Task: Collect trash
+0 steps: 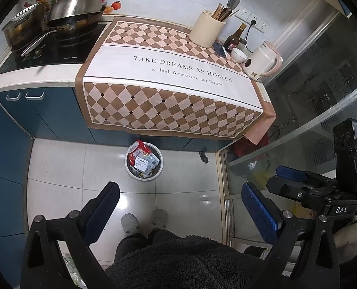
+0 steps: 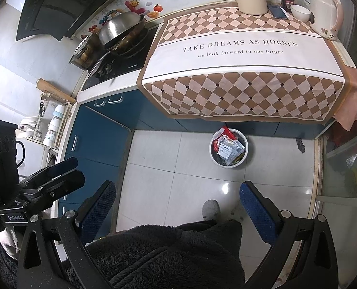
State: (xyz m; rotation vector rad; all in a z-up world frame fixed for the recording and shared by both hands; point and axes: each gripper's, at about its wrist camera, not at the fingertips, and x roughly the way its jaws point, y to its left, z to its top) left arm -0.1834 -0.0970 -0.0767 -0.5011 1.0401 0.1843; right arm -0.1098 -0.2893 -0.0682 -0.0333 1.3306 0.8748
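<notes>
I held my left tongs [image 1: 179, 207] and my right tongs [image 2: 178, 203] released, both empty, above the tiled floor [image 1: 82, 166]. The trash, a heap of wrappers [image 1: 143, 160], sat in the white bin [image 1: 159, 168] on the floor, just before the blue cabinets [image 2: 99, 130] and below the checked cloth [image 2: 238, 91] draping the surface. My slippers [image 1: 130, 222] showed between the left tongs.

Glossy floor tiles [image 1: 65, 168], shiny metal wok lid [image 1: 76, 6], seemingly plastic bin [image 1: 160, 166].
</notes>
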